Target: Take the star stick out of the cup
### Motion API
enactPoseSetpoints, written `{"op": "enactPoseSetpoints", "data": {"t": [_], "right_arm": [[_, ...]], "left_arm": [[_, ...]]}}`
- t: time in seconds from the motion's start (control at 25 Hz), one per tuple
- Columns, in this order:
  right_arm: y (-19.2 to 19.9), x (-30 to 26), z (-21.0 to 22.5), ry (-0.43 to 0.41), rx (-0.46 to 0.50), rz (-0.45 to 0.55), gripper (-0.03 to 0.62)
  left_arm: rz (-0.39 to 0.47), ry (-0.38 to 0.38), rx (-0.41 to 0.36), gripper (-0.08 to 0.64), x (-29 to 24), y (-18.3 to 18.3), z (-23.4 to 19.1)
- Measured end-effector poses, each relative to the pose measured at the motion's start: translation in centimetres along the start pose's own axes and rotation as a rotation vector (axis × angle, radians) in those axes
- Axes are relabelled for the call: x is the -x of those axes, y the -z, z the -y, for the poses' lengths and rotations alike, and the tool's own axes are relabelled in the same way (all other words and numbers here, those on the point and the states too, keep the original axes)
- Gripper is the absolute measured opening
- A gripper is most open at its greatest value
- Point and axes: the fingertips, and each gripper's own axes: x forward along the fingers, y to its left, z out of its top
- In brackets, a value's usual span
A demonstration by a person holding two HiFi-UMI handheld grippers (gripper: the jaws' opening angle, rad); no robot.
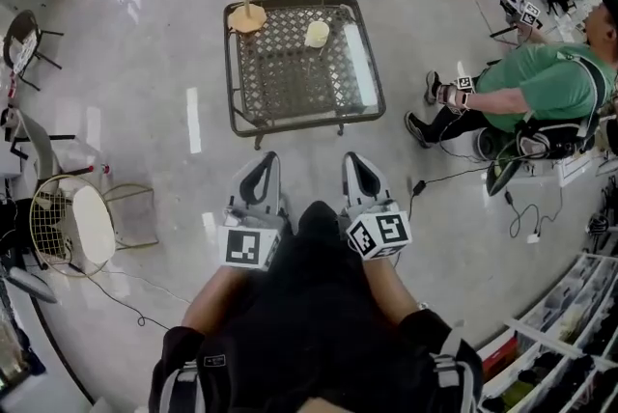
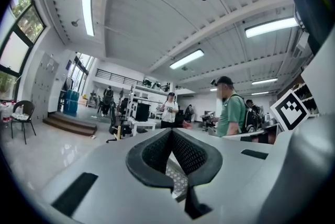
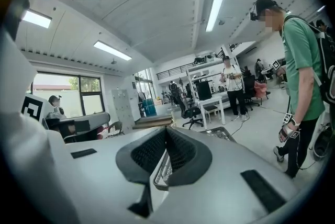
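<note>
Nearest the lens, the wearer's dark-clad lap fills the lower centre of the head view, with both grippers held just ahead of it. Left gripper (image 1: 269,157): jaws closed tip to tip, nothing between them; in its own view the ribbed black pads (image 2: 157,152) meet at their ends, and only a sliver of lattice shows through the gap behind. Right gripper (image 1: 351,157): likewise closed and empty, its pads (image 3: 180,152) touching at the tips.

Beyond the grippers stands a low table (image 1: 232,83) with a metal lattice top, well apart from both. On its far left corner is the star stick (image 1: 245,11): a thin pale rod rising upright from a flat, yellowish-tan piece whose outline is too small to resolve. It stands outside the cup (image 1: 317,33), a pale cream vessel set to its right near the table's far edge, the two clearly separate.

At right, a person in a green shirt (image 1: 546,83) sits on the glossy floor (image 1: 145,44).
</note>
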Motion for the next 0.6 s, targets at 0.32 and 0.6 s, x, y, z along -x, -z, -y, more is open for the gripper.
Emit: {"op": "enactPoseSetpoints", "data": {"t": [0.32, 0.6], "right_arm": [[0.8, -8.7, 3.4, -0.007, 0.058, -0.081, 0.009], [1.3, -18.3, 8.7, -0.008, 0.157, -0.170, 0.009]], "left_arm": [[-0.036, -0.013, 0.026, 0.011, -5.7, 1.3, -3.3], [-0.066, -0.032, 0.046, 0.011, -14.2, 2.6, -6.9]]}}
